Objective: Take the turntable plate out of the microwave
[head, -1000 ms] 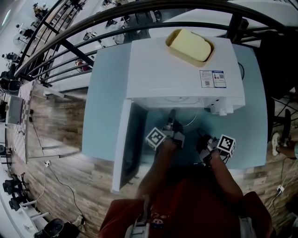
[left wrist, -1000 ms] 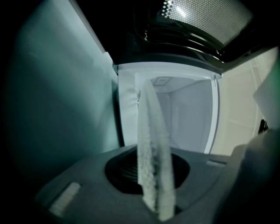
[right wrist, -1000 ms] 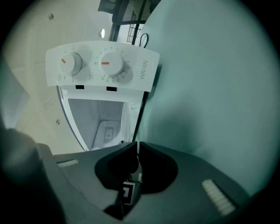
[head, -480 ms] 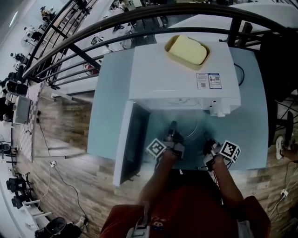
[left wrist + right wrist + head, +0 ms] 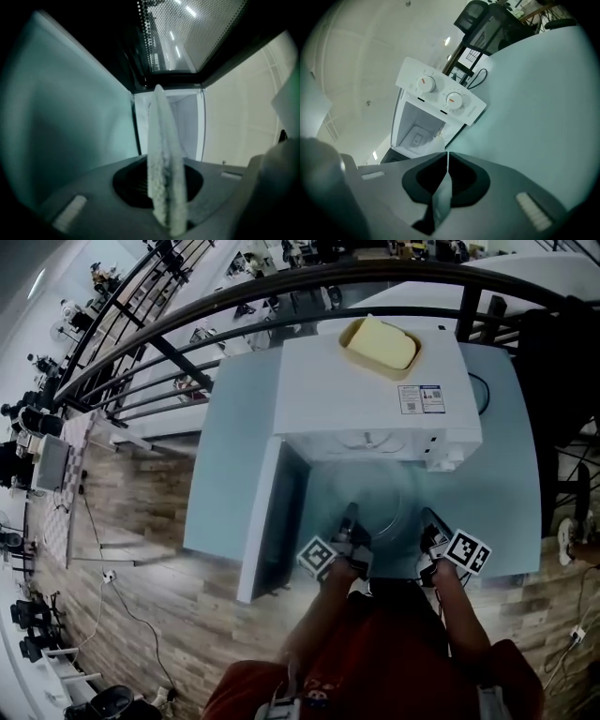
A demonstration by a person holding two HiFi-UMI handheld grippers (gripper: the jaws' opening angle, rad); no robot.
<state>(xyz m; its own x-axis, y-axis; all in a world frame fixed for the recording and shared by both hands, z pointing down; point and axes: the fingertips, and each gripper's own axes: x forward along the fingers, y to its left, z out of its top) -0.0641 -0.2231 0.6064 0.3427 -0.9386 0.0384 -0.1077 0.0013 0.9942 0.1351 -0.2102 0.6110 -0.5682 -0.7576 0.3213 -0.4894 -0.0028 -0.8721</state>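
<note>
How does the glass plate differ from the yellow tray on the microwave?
The glass plate is clear and round; the yellow tray is opaque and oblong. The plate is held outside the microwave by the left tool and right tool; the tray rests on its top. Both are shallow dishes.

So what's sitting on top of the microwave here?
On the microwave top: a yellow dish holding a pale block, near the back, and a printed sticker near the front right corner. Whatever lies beneath the dish is covered.

The turntable plate [image 5: 380, 504] is before the microwave [image 5: 375, 399], over the table [image 5: 234, 437].
</note>
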